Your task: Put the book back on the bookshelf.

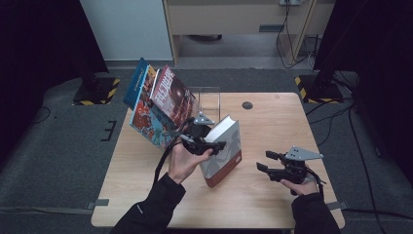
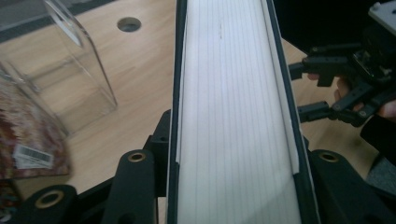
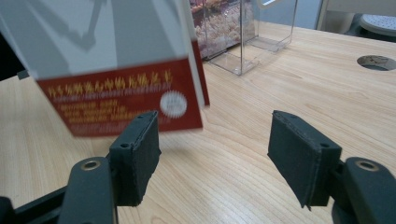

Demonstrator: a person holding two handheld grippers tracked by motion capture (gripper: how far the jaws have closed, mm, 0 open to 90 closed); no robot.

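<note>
We have a thick white-and-red book [image 1: 223, 153] in hand, a fat block of pages between stiff covers, so we judge it heavy for its size and rigid enough not to sag. It stands tilted near the middle of the counter [image 1: 272, 195], its lower red end down by the wood, its upper end gripped. The left tool [image 1: 210, 138] straddles the page edge, one jaw on each cover, pinching the book across its full thickness; in the left gripper view the white page block [image 2: 233, 116] runs straight up between the two black jaws. That grip sits high on one end, so the weight hangs below it and the smooth covers could slip or swing; we would take hold nearer the middle, or steady the low end.

The right tool [image 1: 267, 162] rests well to the side, jaws spread and holding nothing, pointed at the book's red band [image 3: 126, 100].

Behind stand a clear acrylic holder [image 1: 208, 100] and several leaning picture books [image 1: 158, 105].
</note>
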